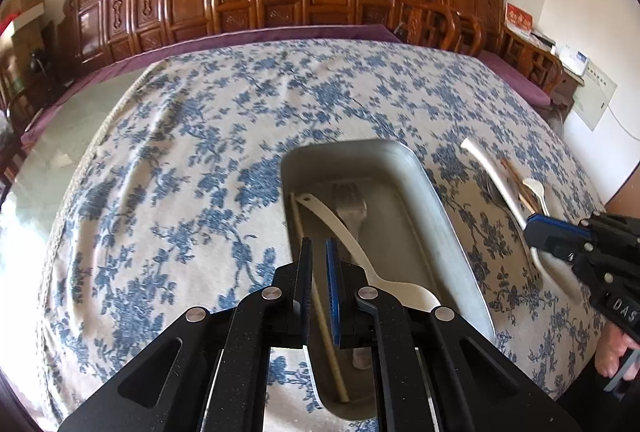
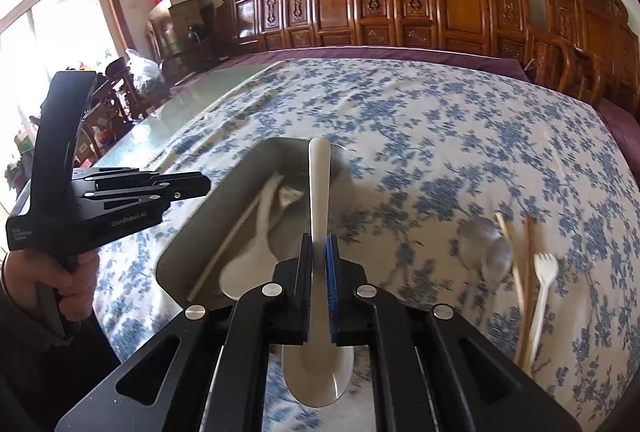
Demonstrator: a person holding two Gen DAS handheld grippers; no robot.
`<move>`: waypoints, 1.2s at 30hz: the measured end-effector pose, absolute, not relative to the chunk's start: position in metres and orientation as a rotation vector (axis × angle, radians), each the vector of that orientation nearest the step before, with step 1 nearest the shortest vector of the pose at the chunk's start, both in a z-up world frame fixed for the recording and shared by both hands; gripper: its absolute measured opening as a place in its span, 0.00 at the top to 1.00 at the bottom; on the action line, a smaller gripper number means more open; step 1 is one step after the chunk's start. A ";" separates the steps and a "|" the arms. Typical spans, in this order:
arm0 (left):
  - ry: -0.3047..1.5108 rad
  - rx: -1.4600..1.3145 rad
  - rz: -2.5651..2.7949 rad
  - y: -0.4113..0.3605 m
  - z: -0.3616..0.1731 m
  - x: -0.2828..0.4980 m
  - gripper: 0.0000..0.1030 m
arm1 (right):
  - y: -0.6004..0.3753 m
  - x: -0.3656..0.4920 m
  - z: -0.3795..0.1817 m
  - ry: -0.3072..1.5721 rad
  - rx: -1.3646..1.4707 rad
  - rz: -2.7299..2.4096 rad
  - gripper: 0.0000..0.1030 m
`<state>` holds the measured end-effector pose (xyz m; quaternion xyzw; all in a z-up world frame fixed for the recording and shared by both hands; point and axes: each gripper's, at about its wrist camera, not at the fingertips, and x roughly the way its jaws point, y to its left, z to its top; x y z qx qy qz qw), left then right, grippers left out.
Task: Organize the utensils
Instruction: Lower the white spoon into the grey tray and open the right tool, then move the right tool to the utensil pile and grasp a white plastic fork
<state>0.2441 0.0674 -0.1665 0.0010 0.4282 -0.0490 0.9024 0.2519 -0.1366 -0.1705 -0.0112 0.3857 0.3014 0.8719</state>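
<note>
Right gripper (image 2: 319, 246) clamped on white rice paddle (image 2: 319, 187), handle toward twelve o'clock over metal tray (image 2: 176, 252). Left gripper (image 1: 319, 252) nearly shut, holding nothing, above tray's fork (image 1: 352, 207). At three o'clock on floral tablecloth (image 2: 440, 135): plastic fork (image 2: 543, 284).

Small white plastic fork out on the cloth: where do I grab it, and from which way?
Grip the white plastic fork mid-handle, from above, with the claw across the handle. It lies flat on the tablecloth, tines away, close beside the chopsticks, so approach from its right side, where the cloth is clear.
</note>
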 end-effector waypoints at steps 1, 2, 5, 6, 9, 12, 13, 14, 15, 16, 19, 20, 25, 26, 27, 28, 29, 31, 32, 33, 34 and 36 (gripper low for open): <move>0.881 0.000 -0.096 0.070 -0.165 0.244 0.94 | -0.130 0.252 -0.169 0.808 -0.019 0.639 0.92; 0.877 0.001 -0.093 0.071 -0.164 0.244 0.94 | -0.125 0.253 -0.168 0.810 -0.012 0.645 0.92; 0.863 0.000 -0.073 0.080 -0.161 0.244 0.94 | -0.109 0.257 -0.166 0.818 0.016 0.662 0.92; 0.861 -0.007 -0.069 0.084 -0.160 0.244 0.94 | -0.103 0.259 -0.167 0.824 0.028 0.668 0.92; 0.854 -0.028 -0.055 0.094 -0.158 0.243 0.94 | -0.086 0.270 -0.175 0.859 0.068 0.671 0.92; 0.850 -0.044 -0.042 0.103 -0.156 0.243 0.94 | -0.070 0.279 -0.186 0.888 0.064 0.654 0.92; 0.848 -0.049 -0.039 0.106 -0.155 0.242 0.94 | -0.065 0.281 -0.189 0.895 0.055 0.648 0.92; 0.848 -0.055 -0.036 0.109 -0.155 0.242 0.94 | -0.059 0.285 -0.193 0.907 0.051 0.641 0.92; 0.848 -0.057 -0.034 0.110 -0.154 0.242 0.94 | -0.057 0.287 -0.195 0.913 0.051 0.638 0.92; 0.848 -0.058 -0.032 0.112 -0.154 0.242 0.94 | -0.055 0.290 -0.197 0.921 0.052 0.635 0.92; 0.843 -0.065 -0.033 0.115 -0.152 0.241 0.94 | -0.050 0.296 -0.203 0.935 0.049 0.628 0.91; 0.843 -0.067 -0.034 0.115 -0.152 0.241 0.94 | -0.049 0.297 -0.204 0.938 0.049 0.625 0.91; 0.838 -0.066 -0.049 0.110 -0.150 0.240 0.94 | -0.053 0.298 -0.203 0.929 0.055 0.632 0.91; 0.837 -0.064 -0.053 0.108 -0.149 0.239 0.94 | -0.055 0.298 -0.202 0.926 0.056 0.633 0.91; 0.835 -0.060 -0.056 0.106 -0.149 0.239 0.94 | -0.059 0.296 -0.199 0.918 0.054 0.634 0.91; 0.836 -0.060 -0.059 0.105 -0.149 0.239 0.94 | -0.062 0.295 -0.196 0.908 0.049 0.633 0.91; 0.835 -0.061 -0.064 0.102 -0.149 0.239 0.94 | -0.067 0.292 -0.193 0.894 0.040 0.631 0.91; 0.834 -0.059 -0.070 0.097 -0.148 0.239 0.94 | -0.079 0.288 -0.186 0.871 0.026 0.624 0.91; 0.832 -0.057 -0.076 0.093 -0.147 0.239 0.94 | -0.085 0.286 -0.182 0.862 0.020 0.620 0.91; 0.829 -0.056 -0.081 0.090 -0.146 0.238 0.94 | -0.089 0.284 -0.180 0.855 0.012 0.616 0.91; 0.827 -0.053 -0.087 0.086 -0.145 0.238 0.94 | -0.097 0.281 -0.176 0.842 -0.002 0.605 0.91; 0.821 -0.048 -0.097 0.078 -0.143 0.238 0.94 | -0.114 0.275 -0.170 0.824 -0.020 0.590 0.91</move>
